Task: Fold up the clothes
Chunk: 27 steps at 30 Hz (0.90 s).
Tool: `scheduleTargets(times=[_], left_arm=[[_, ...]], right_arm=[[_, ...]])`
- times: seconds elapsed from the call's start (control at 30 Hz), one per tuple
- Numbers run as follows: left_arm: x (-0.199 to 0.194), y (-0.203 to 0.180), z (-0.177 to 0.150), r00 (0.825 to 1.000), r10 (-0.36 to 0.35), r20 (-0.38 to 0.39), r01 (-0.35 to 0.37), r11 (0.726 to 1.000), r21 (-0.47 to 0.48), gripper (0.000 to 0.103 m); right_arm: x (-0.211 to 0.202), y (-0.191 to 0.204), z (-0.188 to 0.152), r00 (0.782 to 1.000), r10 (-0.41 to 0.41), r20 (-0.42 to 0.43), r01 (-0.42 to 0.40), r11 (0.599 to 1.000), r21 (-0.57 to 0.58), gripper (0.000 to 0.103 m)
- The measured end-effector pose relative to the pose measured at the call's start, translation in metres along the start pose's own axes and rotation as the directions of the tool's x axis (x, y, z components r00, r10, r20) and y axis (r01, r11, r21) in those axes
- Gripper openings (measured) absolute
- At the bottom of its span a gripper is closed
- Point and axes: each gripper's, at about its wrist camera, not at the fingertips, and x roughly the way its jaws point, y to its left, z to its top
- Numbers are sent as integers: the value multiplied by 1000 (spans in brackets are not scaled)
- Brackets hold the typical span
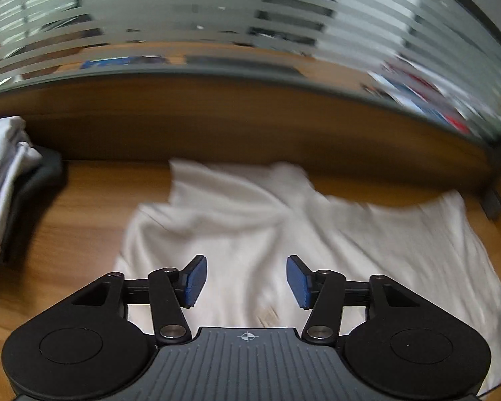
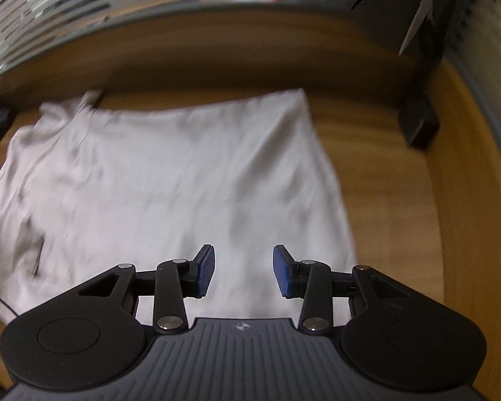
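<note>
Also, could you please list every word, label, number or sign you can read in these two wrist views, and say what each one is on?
No readable text in either view.
Crosshair mark, no letters: on the left gripper body and the right gripper body.
Brownish print on the white shirt: too blurred to read.
Coloured items behind the striped glass: too blurred to read.

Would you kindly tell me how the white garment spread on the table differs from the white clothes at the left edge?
The white garment lies spread out, one layer on the wooden table; the white clothes are bunched and piled on something dark. The garment shows whole, the pile is cut off. Both are white fabric.
</note>
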Motion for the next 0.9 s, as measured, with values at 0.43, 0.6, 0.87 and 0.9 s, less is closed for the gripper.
scheduleTargets(times=[0.43, 0.6, 0.87, 0.9], left_arm=[[93, 46, 69, 998, 38, -59, -45, 991, -128, 69], [130, 48, 82, 996, 62, -72, -68, 993, -94, 75], [156, 41, 83, 995, 60, -86, -67, 994, -82, 74], [156, 38, 81, 995, 60, -83, -66, 995, -71, 74]], right_arm=[[88, -36, 114, 999, -41, 6, 41, 999, 33, 48], [121, -47, 132, 999, -47, -24, 48, 997, 60, 48], [154, -57, 158, 998, -65, -21, 66, 995, 75, 56], [157, -57, 161, 997, -71, -22, 73, 995, 70, 56]])
